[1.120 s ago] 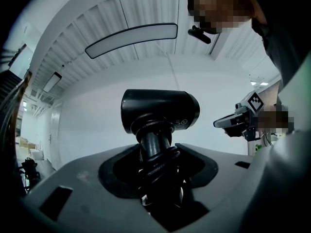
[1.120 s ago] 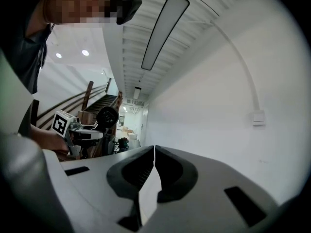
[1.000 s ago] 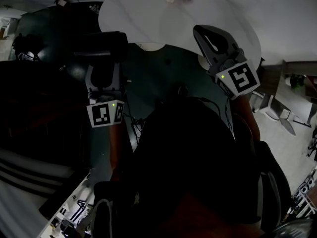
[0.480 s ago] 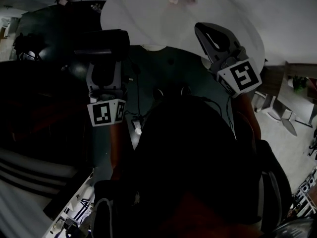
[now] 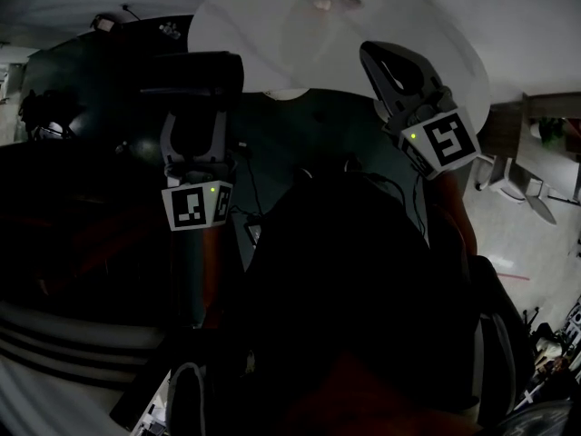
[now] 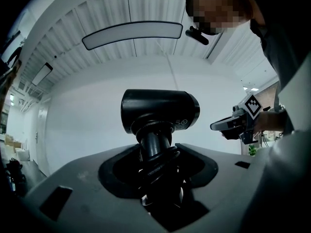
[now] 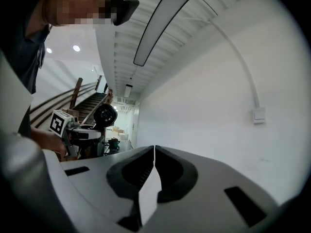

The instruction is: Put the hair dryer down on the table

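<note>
Hair dryer (image 5: 192,73) clamped in the left tool (image 5: 193,127); right tool (image 5: 376,57) empty.
Head view: the black dryer is held up in the air, just off the near edge of the white round surface (image 5: 300,25); the right tool shows against that surface's right side. Left gripper view: the jaws stand wide, pressed on the dryer's handle, its barrel (image 6: 160,109) lying crosswise above them. Right gripper view: the jaws meet with nothing between them.

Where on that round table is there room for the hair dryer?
The round table is bare from its near edge up to two small items at its far side; only there is it crowded.
</note>
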Tool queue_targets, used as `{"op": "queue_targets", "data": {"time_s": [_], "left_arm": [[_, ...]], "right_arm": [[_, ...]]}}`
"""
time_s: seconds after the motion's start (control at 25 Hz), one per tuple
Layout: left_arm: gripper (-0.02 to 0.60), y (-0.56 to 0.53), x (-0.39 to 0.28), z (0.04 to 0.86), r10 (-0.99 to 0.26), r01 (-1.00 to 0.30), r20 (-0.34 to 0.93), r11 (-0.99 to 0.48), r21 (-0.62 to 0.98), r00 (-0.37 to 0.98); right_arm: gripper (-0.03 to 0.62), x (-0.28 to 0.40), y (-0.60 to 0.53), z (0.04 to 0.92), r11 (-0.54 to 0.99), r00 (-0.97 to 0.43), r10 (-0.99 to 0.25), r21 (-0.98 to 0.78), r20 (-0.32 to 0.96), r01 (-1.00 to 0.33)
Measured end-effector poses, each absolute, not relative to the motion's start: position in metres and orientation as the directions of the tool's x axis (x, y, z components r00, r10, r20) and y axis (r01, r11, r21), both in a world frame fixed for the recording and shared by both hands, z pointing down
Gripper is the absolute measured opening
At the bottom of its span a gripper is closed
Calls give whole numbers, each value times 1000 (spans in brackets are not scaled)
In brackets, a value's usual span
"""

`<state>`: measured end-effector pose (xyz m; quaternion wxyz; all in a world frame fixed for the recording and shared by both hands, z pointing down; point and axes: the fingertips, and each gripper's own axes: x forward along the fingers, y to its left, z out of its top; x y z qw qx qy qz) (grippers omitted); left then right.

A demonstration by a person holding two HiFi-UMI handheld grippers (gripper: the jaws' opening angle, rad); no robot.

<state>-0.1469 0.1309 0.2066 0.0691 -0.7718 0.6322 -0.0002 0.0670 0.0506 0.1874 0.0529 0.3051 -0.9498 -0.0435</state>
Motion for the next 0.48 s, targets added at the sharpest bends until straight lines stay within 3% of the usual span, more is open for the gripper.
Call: {"op": "queue_targets", "data": {"time_s": [0.48], "left_arm": [[213,124,-175,217,-969,-971,-90,-224,-88,231]], "right_arm": [[9,50,50,194,773,-767,-634,135,99,-620]]}}
